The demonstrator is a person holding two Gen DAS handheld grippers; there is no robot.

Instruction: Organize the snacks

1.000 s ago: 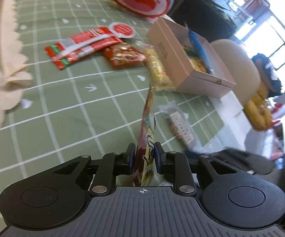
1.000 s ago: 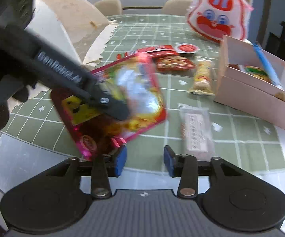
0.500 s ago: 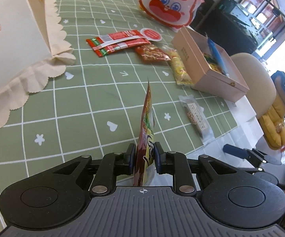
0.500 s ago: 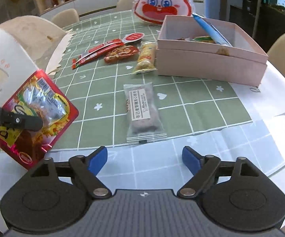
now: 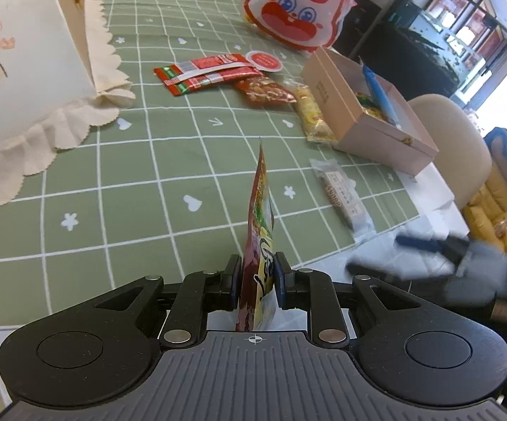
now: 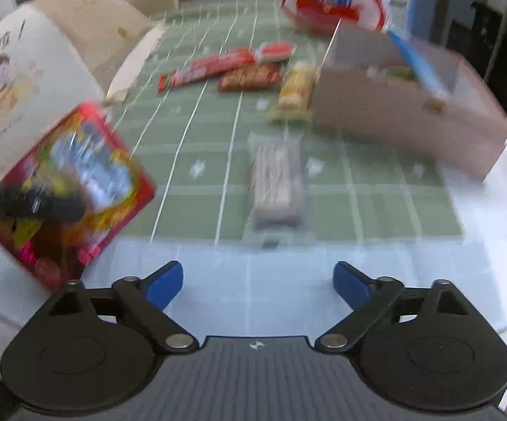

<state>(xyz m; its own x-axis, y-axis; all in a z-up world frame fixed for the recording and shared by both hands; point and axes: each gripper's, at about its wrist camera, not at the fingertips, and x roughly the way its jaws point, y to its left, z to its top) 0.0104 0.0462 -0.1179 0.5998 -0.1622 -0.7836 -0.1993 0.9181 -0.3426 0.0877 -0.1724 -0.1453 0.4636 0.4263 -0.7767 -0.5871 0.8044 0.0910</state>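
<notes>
My left gripper (image 5: 256, 277) is shut on a red and yellow snack packet (image 5: 260, 217), held edge-on above the near table edge; the packet also shows in the right wrist view (image 6: 78, 182) at the left. My right gripper (image 6: 257, 286) is open and empty, over the table's near edge, facing a clear-wrapped bar (image 6: 276, 182). That bar (image 5: 344, 196) lies right of my left gripper. An open pink box (image 5: 362, 112) with snacks inside stands at the right; it also shows in the right wrist view (image 6: 404, 119).
A green checked cloth (image 5: 130, 161) covers the table. A long red packet (image 5: 211, 73), a small red packet (image 5: 264, 91) and a yellow packet (image 5: 313, 115) lie mid-table. A rabbit-face bag (image 5: 299, 7) is at the back, a white frilled box (image 5: 25, 63) at the left.
My left gripper pulled back and rose a little with the packet. My right gripper stayed open and swung, blurring its view; the bar and box now lie further ahead.
</notes>
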